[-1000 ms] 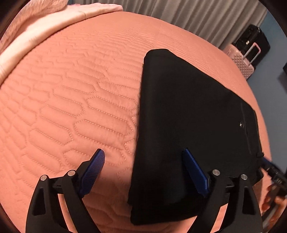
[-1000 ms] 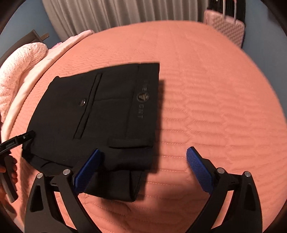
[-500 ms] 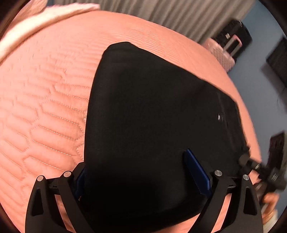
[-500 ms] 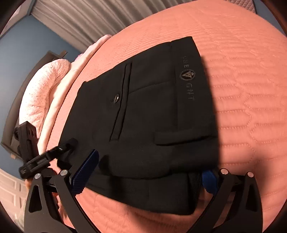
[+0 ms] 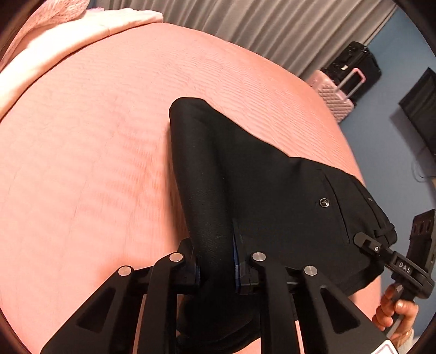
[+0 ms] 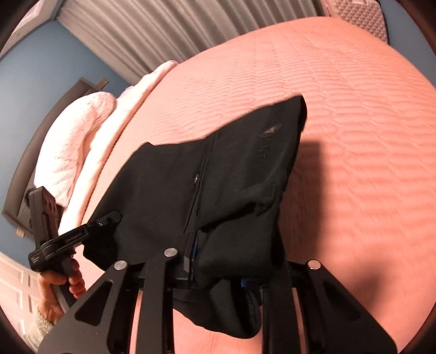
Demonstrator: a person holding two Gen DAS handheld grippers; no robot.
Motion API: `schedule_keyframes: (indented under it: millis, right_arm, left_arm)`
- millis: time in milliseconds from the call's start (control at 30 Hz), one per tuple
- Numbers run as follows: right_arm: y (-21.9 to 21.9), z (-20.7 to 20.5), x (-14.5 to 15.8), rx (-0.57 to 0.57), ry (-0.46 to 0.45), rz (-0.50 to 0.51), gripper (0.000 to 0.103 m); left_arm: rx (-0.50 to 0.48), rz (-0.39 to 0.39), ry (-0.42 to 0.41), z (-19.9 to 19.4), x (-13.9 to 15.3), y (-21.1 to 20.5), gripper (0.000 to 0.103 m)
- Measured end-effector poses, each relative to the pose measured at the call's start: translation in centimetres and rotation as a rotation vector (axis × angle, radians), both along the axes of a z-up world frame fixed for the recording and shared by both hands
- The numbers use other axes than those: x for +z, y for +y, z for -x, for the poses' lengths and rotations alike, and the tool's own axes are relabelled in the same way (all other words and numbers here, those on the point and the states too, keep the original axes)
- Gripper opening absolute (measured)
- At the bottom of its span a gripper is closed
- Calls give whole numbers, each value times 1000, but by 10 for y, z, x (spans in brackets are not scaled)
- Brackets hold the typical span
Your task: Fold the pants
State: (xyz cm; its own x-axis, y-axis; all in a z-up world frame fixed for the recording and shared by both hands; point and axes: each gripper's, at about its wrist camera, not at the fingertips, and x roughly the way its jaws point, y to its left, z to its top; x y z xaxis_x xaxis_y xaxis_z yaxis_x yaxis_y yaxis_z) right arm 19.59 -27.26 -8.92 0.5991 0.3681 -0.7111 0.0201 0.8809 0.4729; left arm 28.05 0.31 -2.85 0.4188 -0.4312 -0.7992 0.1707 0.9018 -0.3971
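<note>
My left hand-held gripper is clenched on a thick bunch of the black pants, its fingers pinching the near edge of the folded fabric so that only slivers of the blue pads show. My right hand-held gripper grasps the other near corner the same way, with cloth bulging between and below its fingers. The fabric under each grip hangs down out of sight at the bottom of both views, so I cannot tell how many layers I hold.

The pants rise from my grips and slope away, their far end resting on the bed. A small button and a pocket slit show on the upper layer; in the right view a faint printed logo near the far edge is too blurred to read.

In the left view, my right hand appears at the frame's edge, partly cut off; in the right view my left hand shows likewise.

The bed wears a salmon quilted cover, its stitching smeared by blur. A pale pink blanket lies piled along one side. Beyond stand grey curtains, a blue wall, a pink suitcase and a black suitcase behind it.
</note>
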Motion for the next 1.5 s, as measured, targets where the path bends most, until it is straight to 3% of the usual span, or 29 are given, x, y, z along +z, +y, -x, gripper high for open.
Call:
schedule_keyframes:
  millis: [100,233,367,433,467,533,600,667,733,800,867,933,1000,1033,1067,1100,1167,1267,1300,1367,1400,1433,1500]
  right_arm:
    - [4,53,-4,11,40,-17,21]
    - [15,122,-41,6,129,1,22]
    - [0,162,-51,-87,165,67,42]
    - [-12,180,-31,-176,132,109,42]
    - [-9,190,-9,-233,79,243,43]
    - [17,188,18,-176,-5,390,42]
    - [48,171,27,-78,-38,408,41]
    - [67,150,9,0,-10,394,39]
    - [63,134,-33,9,106,428,35]
    - [38,143,-40,-64,125,347,14]
    - [28,157,-18,-136,87,338,18]
    - [39,159,-9,-84,54,343,18]
    - [48,152,-38,-16,137,381,14]
    - [45,154,-48,-17,138,385,12]
    - [38,160,-47,-44,118,362,5]
    - [26,170,-40,-101,128,318,4]
    - [16,182,-23,-169,115,331,11]
    - [38,178,-6,-111,61,340,10]
    - [43,170,-15,-81,82,345,9]
    - [39,162,-44,-60,159,385,6]
    - [28,169,-50,-69,133,322,5]
    - [18,175,-49,-88,124,263,4]
    - [-4,188,-42,-152,141,177,1]
  left_arm:
    - [-26,7,24,54,-7,25,13]
    - [-18,-49,55,120,-36,42,14]
    - [-4,-125,22,142,-41,54,26]
    - [29,-258,-45,153,-20,69,26]
    - [52,-390,-137,159,2,67,24]
    - [56,-492,-265,163,32,60,24]
    - [9,-470,-282,161,46,37,34]
    - [-56,-417,-246,153,36,6,48]
    - [-112,-487,-145,141,-8,-13,48]
    - [-80,-562,-49,131,-43,-9,42]
    - [-12,-476,-74,142,-35,16,42]
    - [42,-506,-91,146,-37,30,42]
    - [42,-515,-74,141,-54,33,48]
    - [58,-521,-93,139,-54,33,58]
    - [45,-519,-79,137,-50,36,58]
    - [39,-518,-68,136,-44,35,57]
    - [68,-517,-111,141,-20,43,53]
    - [83,-444,-133,146,-5,47,53]
    - [53,-427,-120,145,-10,36,53]
    - [-17,-498,-86,144,-34,8,54]
    - [-46,-544,-69,146,-49,0,55]
    - [-41,-541,-104,154,-54,7,60]
    - [-24,-510,-96,158,-54,32,60]
